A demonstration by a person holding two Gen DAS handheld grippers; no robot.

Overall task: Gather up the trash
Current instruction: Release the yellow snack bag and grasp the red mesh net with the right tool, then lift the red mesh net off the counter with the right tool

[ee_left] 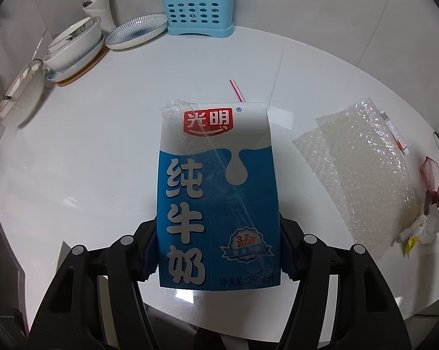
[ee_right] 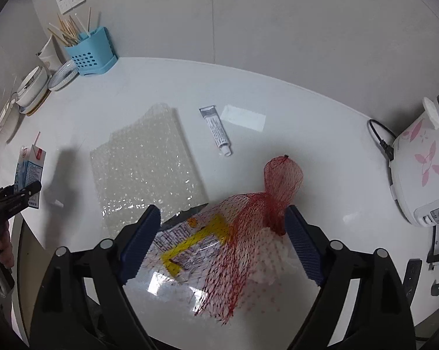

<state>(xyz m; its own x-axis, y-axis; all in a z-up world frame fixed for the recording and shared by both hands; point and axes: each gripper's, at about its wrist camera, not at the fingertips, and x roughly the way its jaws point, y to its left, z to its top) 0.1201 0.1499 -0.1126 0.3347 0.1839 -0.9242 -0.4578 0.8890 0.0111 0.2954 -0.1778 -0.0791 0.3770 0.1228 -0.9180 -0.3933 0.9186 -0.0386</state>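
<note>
My left gripper [ee_left: 218, 250] is shut on a blue and white milk carton [ee_left: 216, 192] with a red-striped straw [ee_left: 237, 90], gripping its lower sides. The carton also shows in the right wrist view [ee_right: 29, 172] at the far left, with the left gripper [ee_right: 15, 198] on it. My right gripper [ee_right: 222, 239] is open, its jaws on either side of a red mesh net [ee_right: 257, 213] lying over a clear wrapper with yellow print [ee_right: 190, 248] and white crumpled paper [ee_right: 274, 268]. A sheet of bubble wrap [ee_right: 146, 163] lies between the grippers; it also shows in the left wrist view [ee_left: 362, 175].
A small white tube [ee_right: 216, 129] lies beyond the net. A blue utensil holder [ee_left: 200, 11], plates [ee_left: 137, 32] and stacked bowls [ee_left: 73, 46] stand at the back left. A white appliance with pink flowers [ee_right: 420, 169] and its black cord stand at the right.
</note>
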